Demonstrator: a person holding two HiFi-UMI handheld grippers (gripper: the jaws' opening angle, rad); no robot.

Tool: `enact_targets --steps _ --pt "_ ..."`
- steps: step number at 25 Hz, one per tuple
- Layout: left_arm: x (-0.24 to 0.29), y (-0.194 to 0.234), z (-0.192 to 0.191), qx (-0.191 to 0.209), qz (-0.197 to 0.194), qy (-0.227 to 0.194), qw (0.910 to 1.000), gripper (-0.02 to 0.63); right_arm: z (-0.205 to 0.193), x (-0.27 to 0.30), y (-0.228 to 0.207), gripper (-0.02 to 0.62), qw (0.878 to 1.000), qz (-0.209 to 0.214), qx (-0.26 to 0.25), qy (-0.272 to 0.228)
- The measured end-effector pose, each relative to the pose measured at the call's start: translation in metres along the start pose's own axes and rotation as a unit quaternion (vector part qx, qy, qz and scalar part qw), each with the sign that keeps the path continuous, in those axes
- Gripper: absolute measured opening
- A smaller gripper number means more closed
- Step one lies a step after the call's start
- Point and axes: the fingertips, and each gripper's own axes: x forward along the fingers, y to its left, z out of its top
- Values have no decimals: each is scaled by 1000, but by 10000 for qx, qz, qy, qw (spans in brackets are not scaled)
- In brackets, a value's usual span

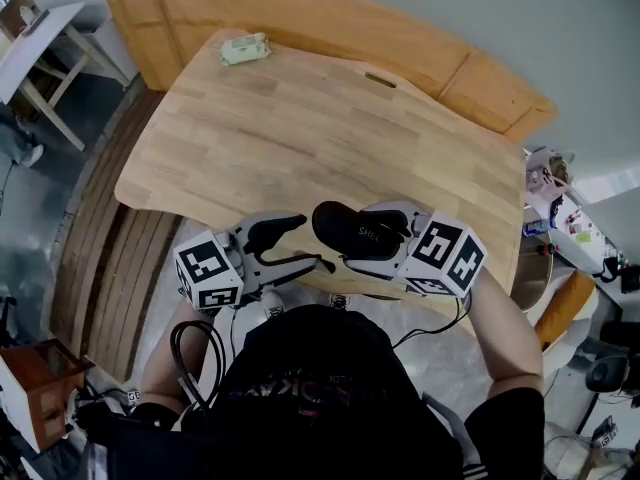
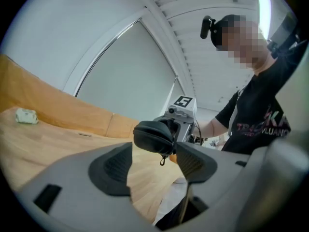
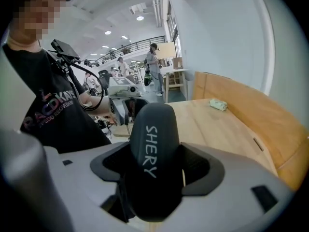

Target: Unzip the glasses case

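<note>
Holding the case (image 3: 152, 144) clamped in your right gripper (image 3: 157, 167) over the table's (image 1: 300, 128) near edge, you had the left gripper (image 2: 153, 164) spread, empty; it needed to pinch the dangling pull (image 2: 162, 160) squarely.

Head view looks steeply down; 2 gripper views face each other over the table (image 1: 300, 138).

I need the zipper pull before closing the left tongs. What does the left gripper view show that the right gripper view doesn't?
Left gripper view only: the zipper pull hanging under the case's end, in front of the open left tongs. Right gripper view only: the right tongs clamped on the case's sides, and its SHERY print. Both: the case, the table, the green packet.
</note>
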Motion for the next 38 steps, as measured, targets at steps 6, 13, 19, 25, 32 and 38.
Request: enact_targets --steps 6,13,19,25,32,38 --pt "24 -19 12 -387 -733 -41 9966 368 2 3 25 339 9974 562 -414 196" --pt "39 -46 3 -238 -1481 487 9875 370 1 4 49 339 9881 1061 -977 528" --pt "37 -46 3 -420 -1445 341 9880 341 3 2 51 339 9849 1267 -1008 618" --pt "33 -41 13 -467 -1262 105 9908 337 11 1 47 342 9827 1296 -1143 663" --pt "21 -14 35 -1294 -860 -874 9840 333 39 -11 24 353 9899 833 -1141 70" --pt "-1 28 67 -1921 -211 -1922 9621 332 82 -61 -16 350 9603 -1363 -2120 -1197"
